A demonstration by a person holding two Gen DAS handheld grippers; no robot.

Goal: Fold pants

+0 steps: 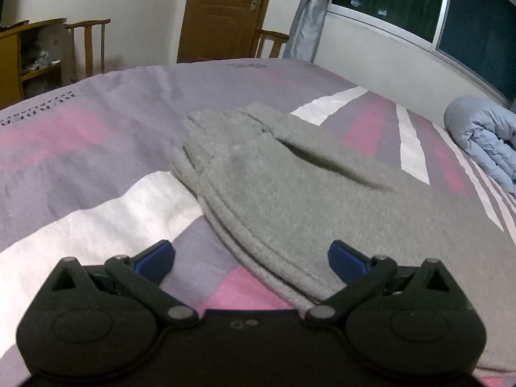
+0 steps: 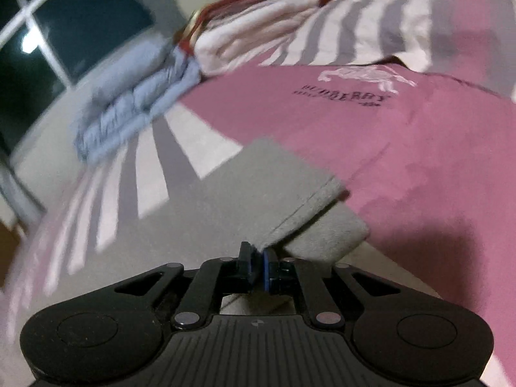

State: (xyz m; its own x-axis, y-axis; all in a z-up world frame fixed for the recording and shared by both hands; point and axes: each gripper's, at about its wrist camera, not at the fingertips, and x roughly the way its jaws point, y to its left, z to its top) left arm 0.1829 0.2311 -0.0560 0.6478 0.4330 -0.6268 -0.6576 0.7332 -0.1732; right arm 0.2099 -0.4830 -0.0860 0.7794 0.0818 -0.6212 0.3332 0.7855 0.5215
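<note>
Grey fleece pants (image 1: pixel 283 190) lie on the bed, waistband end near the camera in the left wrist view, a pocket slit showing. My left gripper (image 1: pixel 251 258) is open, its blue pads (image 1: pixel 346 259) straddling the waistband edge just above the cloth. In the right wrist view my right gripper (image 2: pixel 257 262) is shut on the hem of a grey pant leg (image 2: pixel 258 193), lifting its edge; the other leg cuff (image 2: pixel 329 235) lies under it.
The bed cover (image 1: pixel 96 148) has pink, lilac and white blocks. A rolled blue quilt (image 1: pixel 483 138) lies at the bed's right side, also in the right wrist view (image 2: pixel 135 103). Folded striped bedding (image 2: pixel 322 25) lies beyond. Wooden chairs (image 1: pixel 90 45) and a door (image 1: pixel 222 13) stand past the bed.
</note>
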